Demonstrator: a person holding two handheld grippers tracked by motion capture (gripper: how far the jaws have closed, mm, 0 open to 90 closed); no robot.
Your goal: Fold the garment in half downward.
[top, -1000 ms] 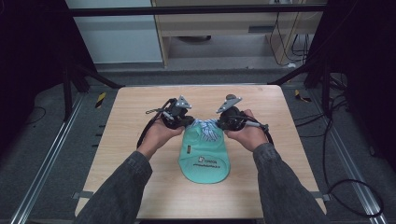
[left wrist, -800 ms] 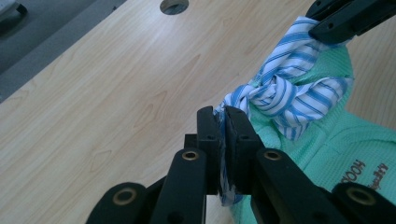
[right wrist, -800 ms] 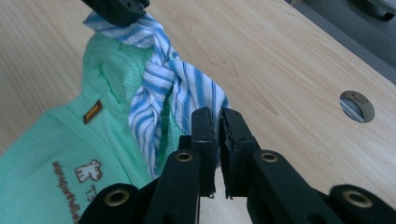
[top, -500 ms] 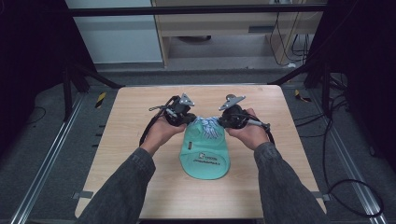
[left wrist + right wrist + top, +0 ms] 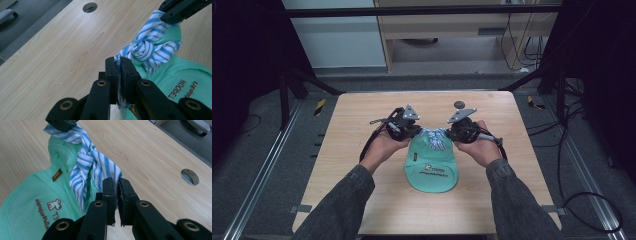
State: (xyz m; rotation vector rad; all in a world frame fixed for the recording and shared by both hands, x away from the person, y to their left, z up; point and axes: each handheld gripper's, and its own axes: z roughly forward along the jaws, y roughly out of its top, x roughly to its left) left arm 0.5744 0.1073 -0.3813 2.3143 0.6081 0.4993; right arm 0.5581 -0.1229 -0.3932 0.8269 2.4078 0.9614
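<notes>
High view: mint green cap [image 5: 431, 167] lies flat mid-counter [image 5: 362, 150], brim toward the near edge, blue-and-white striped tie [image 5: 435, 138] bunched at its far end. Left gripper [image 5: 408, 131] sits just left of the tie, right gripper [image 5: 454, 133] just right of it, each held in a hand, both touching the fabric. Round hole [image 5: 459, 104] in the counter, far of the right gripper. Left gripper view: its 2 jaws pressed together on one end of the striped tie [image 5: 147, 50], which runs up through a knot to the other gripper's jaws at top right; cap [image 5: 172, 82] to the right, with brown lettering. Right gripper view: jaws pinching the other end of the tie [image 5: 95, 170], opposite gripper clamped on the tie at top left; cap [image 5: 27, 202] lower left, hole [image 5: 189, 176] to the right.
</notes>
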